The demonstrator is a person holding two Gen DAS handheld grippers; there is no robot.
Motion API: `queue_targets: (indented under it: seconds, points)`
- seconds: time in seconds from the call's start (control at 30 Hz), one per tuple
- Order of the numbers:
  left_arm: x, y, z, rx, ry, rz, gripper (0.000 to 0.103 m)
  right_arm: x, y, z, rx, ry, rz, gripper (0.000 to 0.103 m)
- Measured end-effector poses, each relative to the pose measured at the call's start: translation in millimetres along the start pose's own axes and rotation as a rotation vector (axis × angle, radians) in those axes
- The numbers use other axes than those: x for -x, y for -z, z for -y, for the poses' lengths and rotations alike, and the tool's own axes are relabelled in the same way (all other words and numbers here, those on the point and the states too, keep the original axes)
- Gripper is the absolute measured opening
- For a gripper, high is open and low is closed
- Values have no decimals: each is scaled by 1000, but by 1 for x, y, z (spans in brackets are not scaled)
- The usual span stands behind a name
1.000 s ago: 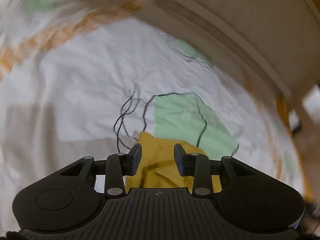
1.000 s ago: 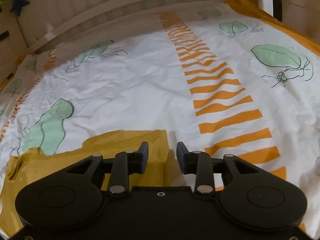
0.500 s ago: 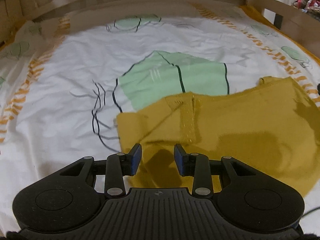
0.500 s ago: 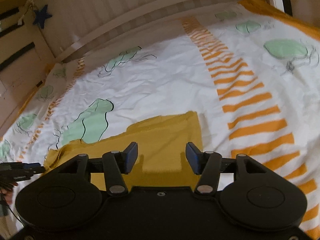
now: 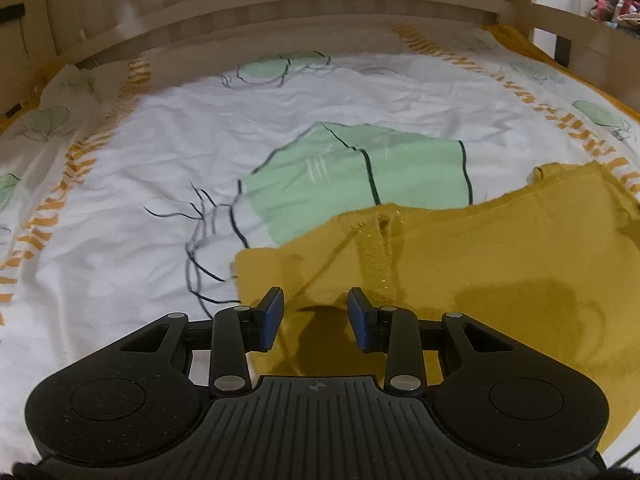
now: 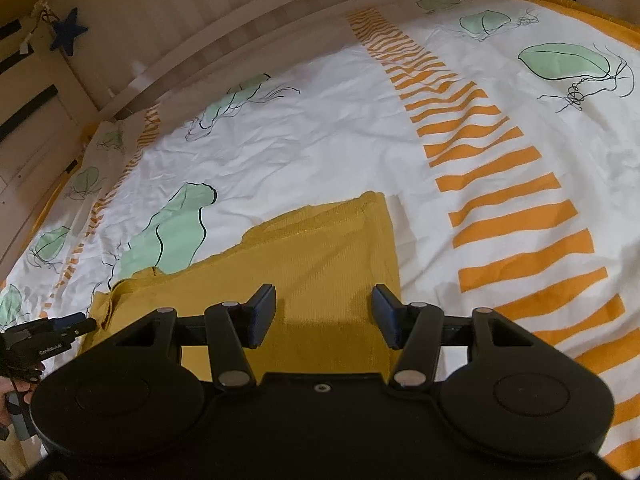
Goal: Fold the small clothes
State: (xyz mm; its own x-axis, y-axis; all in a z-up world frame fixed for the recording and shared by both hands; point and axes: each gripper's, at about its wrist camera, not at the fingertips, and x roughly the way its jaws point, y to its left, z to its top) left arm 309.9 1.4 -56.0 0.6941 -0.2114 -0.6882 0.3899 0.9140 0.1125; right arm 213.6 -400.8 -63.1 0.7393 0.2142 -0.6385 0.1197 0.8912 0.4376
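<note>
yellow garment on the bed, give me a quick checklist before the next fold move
1. Left tool open and holding nothing: ok, its blue pads stand apart with only cloth below them.
2. Right tool open and holding nothing: ok, wide gap over the fabric.
3. Yellow garment lying flat on the bedsheet: ok, though its far left corner is slightly rumpled.
4. An edge within reach of each tool: ok; the left edge lies beside the left tool and the right edge beside the right tool.
5. Near hem position: cannot tell, both tool bodies hide it.
6. Which fold comes next: cannot tell.
</note>
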Motion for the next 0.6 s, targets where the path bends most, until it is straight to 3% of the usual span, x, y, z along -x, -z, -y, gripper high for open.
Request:
queue_targets:
  seconds: [0.23, 0.43, 0.53, 0.57, 0.6]
  points:
    - [-3, 5, 6, -103, 16, -47, 34, 0, -1, -4, 2, -18, -8, 60]
    - [-17, 4, -3, 8, -10, -44, 34, -2, 1, -6, 4, -27, -21, 60]
    - [-19, 5, -5, 65, 13, -22, 32, -5, 3, -6, 4, -25, -30, 60]
    - [-18, 5, -5, 82, 15, -12, 24, -5, 3, -7, 5, -23, -32, 60]
    - [-18, 6, -4, 98, 14, -10, 3, -6, 4, -7, 6, -22, -34, 60]
